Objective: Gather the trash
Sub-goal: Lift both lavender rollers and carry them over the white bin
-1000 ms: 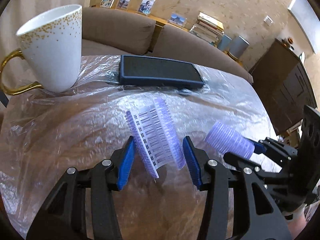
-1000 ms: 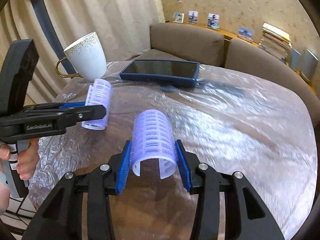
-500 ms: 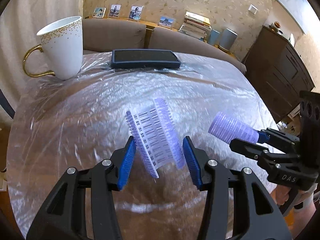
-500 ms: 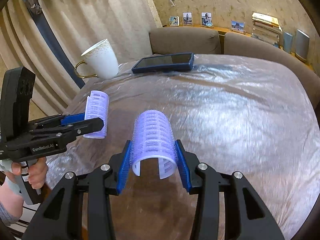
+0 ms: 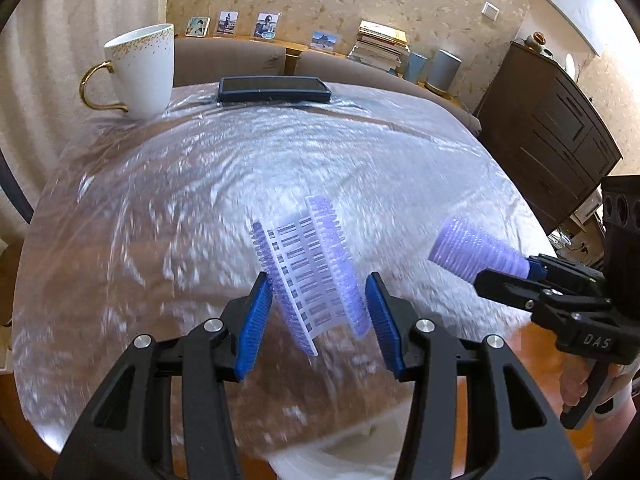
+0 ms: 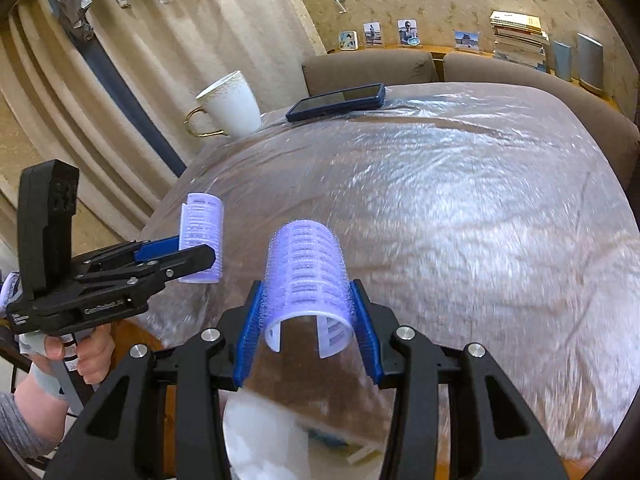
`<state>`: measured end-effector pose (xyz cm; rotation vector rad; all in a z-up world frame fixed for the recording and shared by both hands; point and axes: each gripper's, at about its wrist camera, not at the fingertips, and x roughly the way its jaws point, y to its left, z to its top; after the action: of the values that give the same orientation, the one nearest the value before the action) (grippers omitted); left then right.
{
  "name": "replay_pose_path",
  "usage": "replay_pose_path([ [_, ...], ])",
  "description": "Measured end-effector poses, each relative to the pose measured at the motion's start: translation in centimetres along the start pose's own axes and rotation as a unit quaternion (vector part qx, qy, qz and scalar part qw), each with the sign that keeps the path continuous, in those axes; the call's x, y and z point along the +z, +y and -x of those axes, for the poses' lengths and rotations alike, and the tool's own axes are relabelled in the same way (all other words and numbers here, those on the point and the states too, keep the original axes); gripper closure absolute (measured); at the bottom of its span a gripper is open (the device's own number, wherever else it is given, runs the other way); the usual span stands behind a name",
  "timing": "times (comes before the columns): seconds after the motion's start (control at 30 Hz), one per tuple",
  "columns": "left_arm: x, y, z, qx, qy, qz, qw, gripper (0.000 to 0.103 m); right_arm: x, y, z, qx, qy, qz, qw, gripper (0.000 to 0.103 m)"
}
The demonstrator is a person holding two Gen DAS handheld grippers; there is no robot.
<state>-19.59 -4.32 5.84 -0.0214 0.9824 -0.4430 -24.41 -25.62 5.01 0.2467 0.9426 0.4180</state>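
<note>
A split purple plastic hair roller [image 5: 310, 272] sits tilted between the blue pads of the left gripper [image 5: 316, 316], narrowly parted and clamped on it. The right gripper [image 6: 306, 326] likewise pinches a second purple bristled hair roller [image 6: 306, 276] lengthwise. Both hang above the plastic-wrapped round table [image 6: 460, 208]. Far ahead of the fingers stand a white gold-handled mug [image 5: 142, 70] and a dark blue phone [image 5: 274, 89].

2 lilac hair rollers [image 5: 312, 276] [image 6: 308, 276], split open, held above table
</note>
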Motion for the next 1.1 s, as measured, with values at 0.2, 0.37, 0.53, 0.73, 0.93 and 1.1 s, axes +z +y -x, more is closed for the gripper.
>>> replay_pose_path([
  [0.2, -2.4, -0.9, 1.6, -0.006, -0.005, 0.001, 1.0, 0.053, -2.6, 0.7, 2.0, 0.006, 0.0, -0.002, 1.0, 0.061],
  [0.37, -4.0, -1.6, 3.0, -0.006, -0.01, -0.008, 0.9999, 0.053, -4.6, 1.4, 3.6, 0.011, 0.003, -0.001, 1.0, 0.061],
  [0.53, -5.5, -2.7, 4.4, -0.015, -0.004, -0.027, 0.9995, 0.053, -6.2, 1.8, 4.8, 0.015, 0.005, 0.0, 1.0, 0.061],
  [0.73, -7.7, -4.1, 5.3, -0.024, 0.012, -0.055, 0.9981, 0.053, -8.3, 2.5, 5.6, 0.016, 0.018, 0.006, 1.0, 0.061],
  [0.93, -9.7, -4.9, 5.0, -0.033, 0.038, -0.069, 0.9964, 0.053, -10.5, 3.0, 5.7, 0.011, 0.042, 0.015, 0.999, 0.061],
  [1.1, -11.1, -5.3, 3.9, -0.029, 0.059, -0.083, 0.9944, 0.053, -12.1, 2.8, 4.7, 0.001, 0.066, 0.013, 0.998, 0.061],
])
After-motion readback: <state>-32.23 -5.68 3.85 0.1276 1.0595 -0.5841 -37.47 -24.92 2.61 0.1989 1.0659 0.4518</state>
